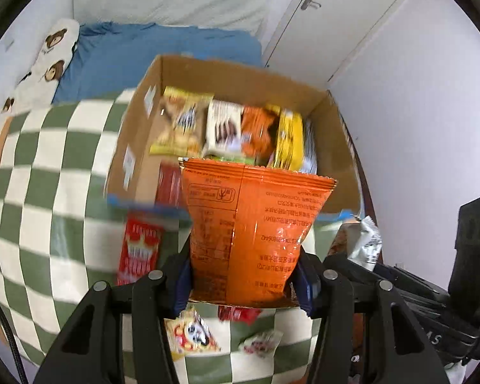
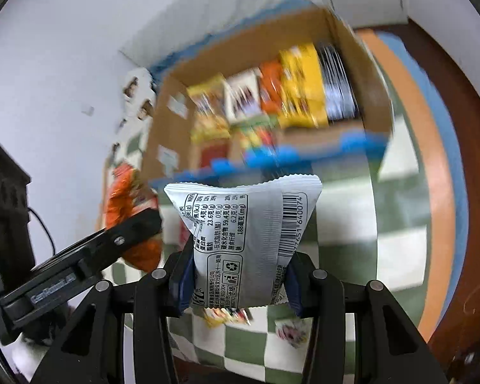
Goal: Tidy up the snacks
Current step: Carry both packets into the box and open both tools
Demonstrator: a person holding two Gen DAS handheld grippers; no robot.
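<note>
My left gripper (image 1: 243, 284) is shut on an orange snack bag (image 1: 252, 227), held upright just in front of the open cardboard box (image 1: 137, 140). The box holds a row of standing packets: yellow-green, white, orange and yellow ones (image 1: 227, 128). My right gripper (image 2: 238, 283) is shut on a white-grey snack bag (image 2: 243, 233) with a barcode, held above the checkered cloth short of the same box (image 2: 172, 118). The left gripper with its orange bag (image 2: 128, 201) shows at the left of the right wrist view.
A green-and-white checkered cloth (image 1: 48, 166) covers the table. Loose packets lie on it: a red one (image 1: 139, 249) by the box and small ones (image 1: 192, 336) under the left gripper. A bed with blue sheet (image 1: 163, 51) is behind. The wooden table rim (image 2: 448, 192) runs at right.
</note>
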